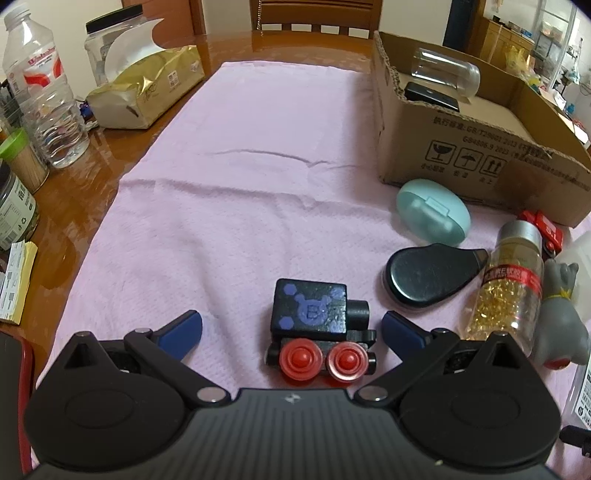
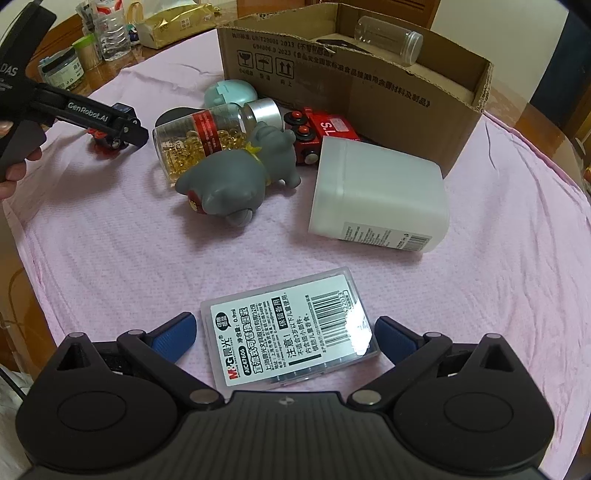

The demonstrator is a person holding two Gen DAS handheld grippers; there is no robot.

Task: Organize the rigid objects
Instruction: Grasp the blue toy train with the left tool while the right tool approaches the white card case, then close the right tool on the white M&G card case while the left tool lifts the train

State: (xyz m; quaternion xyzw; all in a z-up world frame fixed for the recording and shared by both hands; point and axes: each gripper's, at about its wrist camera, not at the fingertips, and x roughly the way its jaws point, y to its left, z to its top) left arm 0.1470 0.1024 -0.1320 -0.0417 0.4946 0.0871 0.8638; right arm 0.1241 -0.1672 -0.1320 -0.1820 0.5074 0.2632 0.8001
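A black toy train car (image 1: 319,325) with red wheels and a purple print lies between the spread fingers of my left gripper (image 1: 291,328), which is open and not touching it. My right gripper (image 2: 284,332) is open around a clear flat refill case (image 2: 291,332) with a white label. On the pink cloth (image 2: 147,258) lie a capsule bottle (image 2: 214,136), a grey toy figure (image 2: 236,177), a red toy car (image 2: 321,133), a white plastic jar (image 2: 376,195), a teal oval case (image 1: 432,210) and a black flat case (image 1: 428,275). The cardboard box (image 1: 480,155) holds a clear jar (image 1: 445,72) and a black item (image 1: 430,96).
At the table's left edge stand a water bottle (image 1: 40,88), a gold tissue pack (image 1: 147,88), a lidded plastic jar (image 1: 107,40) and a toothpick tub (image 1: 22,162). A wooden chair (image 1: 314,16) stands behind the table. A hand (image 2: 14,173) holds the left gripper's handle.
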